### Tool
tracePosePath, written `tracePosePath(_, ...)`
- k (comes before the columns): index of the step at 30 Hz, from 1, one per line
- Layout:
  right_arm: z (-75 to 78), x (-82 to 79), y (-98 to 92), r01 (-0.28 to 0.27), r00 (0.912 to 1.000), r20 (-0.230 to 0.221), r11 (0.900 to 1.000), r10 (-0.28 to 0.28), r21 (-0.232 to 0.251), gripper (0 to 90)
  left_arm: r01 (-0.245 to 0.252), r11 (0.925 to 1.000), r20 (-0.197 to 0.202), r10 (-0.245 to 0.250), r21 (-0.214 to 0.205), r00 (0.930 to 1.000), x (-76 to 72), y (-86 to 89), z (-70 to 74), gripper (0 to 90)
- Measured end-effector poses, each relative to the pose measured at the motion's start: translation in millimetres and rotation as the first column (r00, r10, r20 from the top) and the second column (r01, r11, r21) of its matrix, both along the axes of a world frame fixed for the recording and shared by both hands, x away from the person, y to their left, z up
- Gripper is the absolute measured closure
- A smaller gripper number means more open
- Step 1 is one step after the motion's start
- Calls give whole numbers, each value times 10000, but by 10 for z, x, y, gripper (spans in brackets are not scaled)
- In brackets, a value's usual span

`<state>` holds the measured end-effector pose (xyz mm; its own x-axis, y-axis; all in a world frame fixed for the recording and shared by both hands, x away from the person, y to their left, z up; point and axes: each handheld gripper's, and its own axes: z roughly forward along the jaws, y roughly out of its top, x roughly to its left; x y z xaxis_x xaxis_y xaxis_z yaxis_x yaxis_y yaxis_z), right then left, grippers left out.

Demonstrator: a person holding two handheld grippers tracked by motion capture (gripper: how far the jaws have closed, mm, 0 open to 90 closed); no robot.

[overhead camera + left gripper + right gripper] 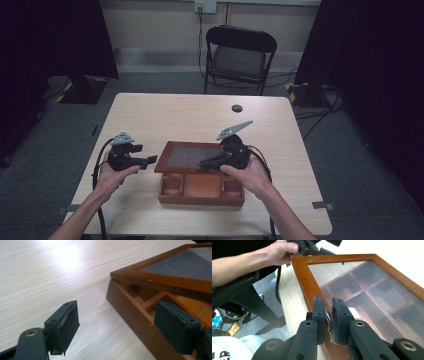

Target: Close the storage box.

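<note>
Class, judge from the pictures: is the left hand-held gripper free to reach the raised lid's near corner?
Probably yes: the left hand-held gripper is open, bare table lies before the lid, nothing between.

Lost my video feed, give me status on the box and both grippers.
Right gripper shut on lid handle, glass lid lifted. Left gripper open by wooden box corner. Nothing in the way.
</note>
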<state>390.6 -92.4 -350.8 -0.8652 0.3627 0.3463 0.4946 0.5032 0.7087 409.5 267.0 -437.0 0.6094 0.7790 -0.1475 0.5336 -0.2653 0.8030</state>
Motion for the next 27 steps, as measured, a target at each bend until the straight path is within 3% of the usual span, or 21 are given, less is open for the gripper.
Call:
tracePosePath(10, -184, -121, 26, -338, 9994, -22, 9975, 337, -621, 818, -32, 10000, -139, 32, -6, 9999, 23, 24, -26, 199)
tracePosePath(16, -295, -176, 13, -414, 9991, 25, 9964, 417, -745, 818, -22, 9999, -254, 25, 111, 9997, 39, 10, -47, 199)
tracePosePath(22, -495, -228, 57, -554, 9985, -112, 9914, 545, -1188, 818, -5, 9999, -314, 9, 115, 9995, 46, -11, -53, 199)
tracePosePath(25, -538, -234, 58, -561, 9984, -153, 9921, 548, -1121, 819, 16, 9999, -325, -11, 134, 9995, 43, -12, -52, 199)
tracePosePath(27, -567, -256, 66, -555, 9984, 1, 9900, 560, -1299, 819, 34, 9999, -327, -30, 133, 9995, 42, -10, -51, 200)
